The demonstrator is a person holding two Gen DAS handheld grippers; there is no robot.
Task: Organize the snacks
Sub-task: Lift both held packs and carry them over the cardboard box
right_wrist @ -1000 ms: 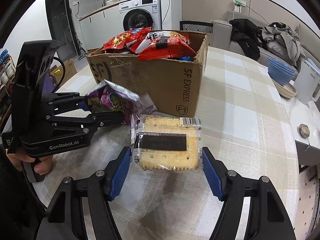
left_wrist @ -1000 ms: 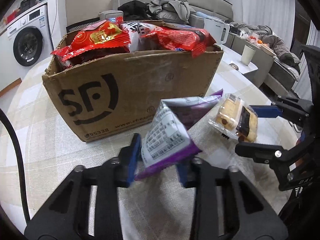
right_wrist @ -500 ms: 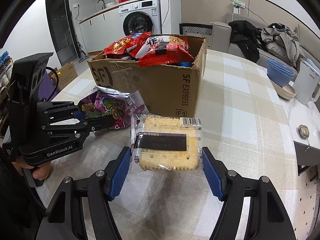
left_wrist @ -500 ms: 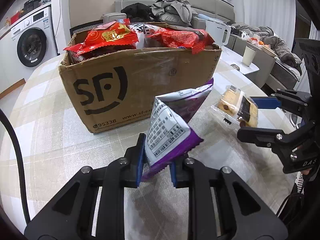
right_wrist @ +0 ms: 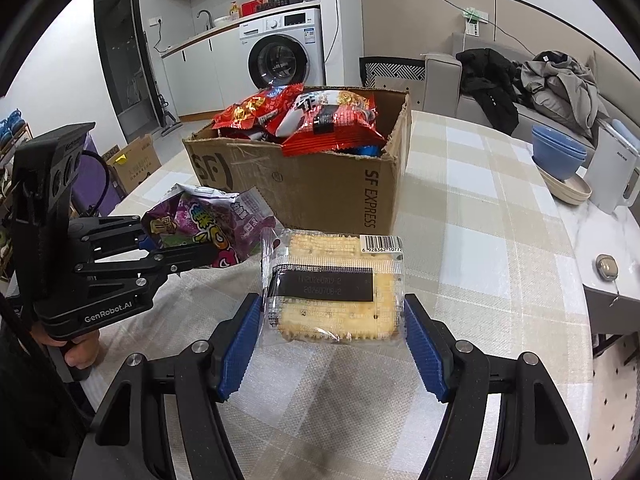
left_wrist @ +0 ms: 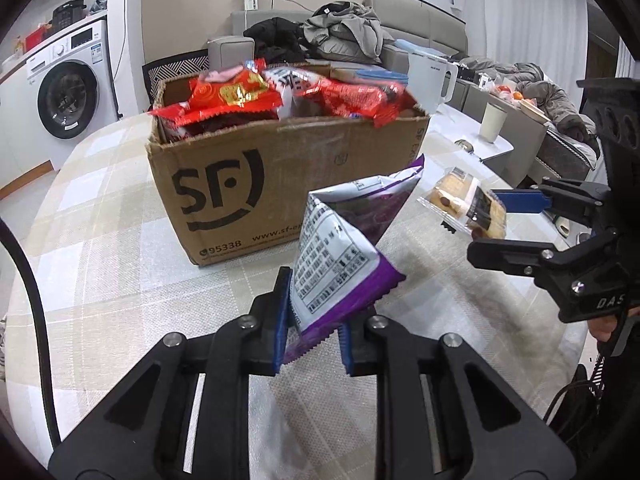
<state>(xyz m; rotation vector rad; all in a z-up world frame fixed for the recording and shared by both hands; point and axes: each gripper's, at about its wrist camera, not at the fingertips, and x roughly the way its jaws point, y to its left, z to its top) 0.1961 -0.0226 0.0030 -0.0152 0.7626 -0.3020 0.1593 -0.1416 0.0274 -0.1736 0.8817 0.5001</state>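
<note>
A: Left side first. What's the left gripper (left_wrist: 312, 330) doing?

B: Clamped on a purple snack bag (left_wrist: 344, 252), blue pads pinching its lower crimped end. The bag stands tilted up off the table, white nutrition panel toward the camera. From the right wrist view the same bag (right_wrist: 208, 228) shows its printed purple front, held in the air near the box's front left corner.

A: And the carton?

B: Brown SF Express cardboard box (left_wrist: 280, 184), flaps open, sitting toward the far side of the checked tablecloth (left_wrist: 100, 264). Heaped past the rim with red snack packets (left_wrist: 228, 96); one red packet (right_wrist: 332, 128) overhangs the near wall in the right wrist view.

A: Right gripper?

B: Right gripper (right_wrist: 334, 344) is closed on a clear-wrapped biscuit pack (right_wrist: 334, 288), one blue pad on each short side. Pack lies flat between the pads, black date label and barcode up, lifted above the cloth, in front of the box's right-hand corner. Left wrist view sees that pack (left_wrist: 464, 208) edge-on, right of the purple bag, not touching it.

A: Anything beyond, far right?

B: Stacked blue bowls (right_wrist: 558, 156) on a pale dish and a white kettle (right_wrist: 612, 176) at the right edge of the table. Washing machine (right_wrist: 280, 56) behind the box. A hand (right_wrist: 80, 356) grips the left gripper's handle at the table's left edge.
</note>
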